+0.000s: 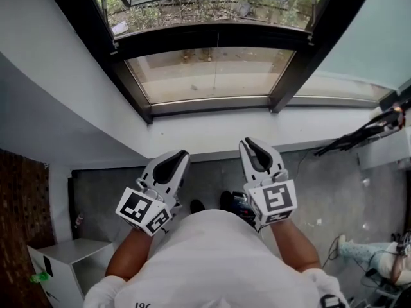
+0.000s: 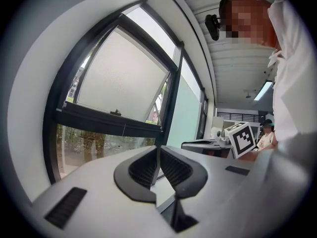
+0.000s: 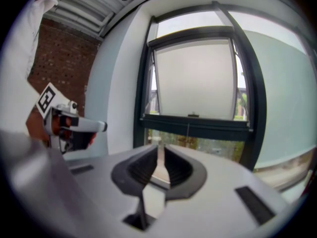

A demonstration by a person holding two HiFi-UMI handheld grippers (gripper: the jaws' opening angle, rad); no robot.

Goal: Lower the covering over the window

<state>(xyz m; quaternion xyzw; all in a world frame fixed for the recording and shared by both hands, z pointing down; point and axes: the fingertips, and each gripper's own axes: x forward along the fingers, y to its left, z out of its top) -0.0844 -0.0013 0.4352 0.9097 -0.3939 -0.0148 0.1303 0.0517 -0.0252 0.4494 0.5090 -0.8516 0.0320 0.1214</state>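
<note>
The dark-framed window [image 1: 209, 76] is straight ahead of me, with a frosted upper sash [image 3: 194, 78] tilted outward and a bare, clear lower pane [image 1: 205, 72]. A thin cord [image 3: 188, 129] hangs at the sash's lower bar. My left gripper [image 1: 172, 161] is held in front of my body, a little short of the sill, with its jaws shut on nothing [image 2: 158, 150]. Beside it, my right gripper [image 1: 255, 147] points at the window; its jaws [image 3: 159, 150] stand nearly together and only a thin pale sliver shows in the slit.
A white cabinet [image 1: 61, 262] stands at the lower left against a brick wall [image 1: 22, 204]. Dark cables and gear [image 1: 359, 136] lie at the right, and a person's leg [image 1: 363, 249] is on the floor there. A desk [image 2: 203, 145] stands along the glass wall.
</note>
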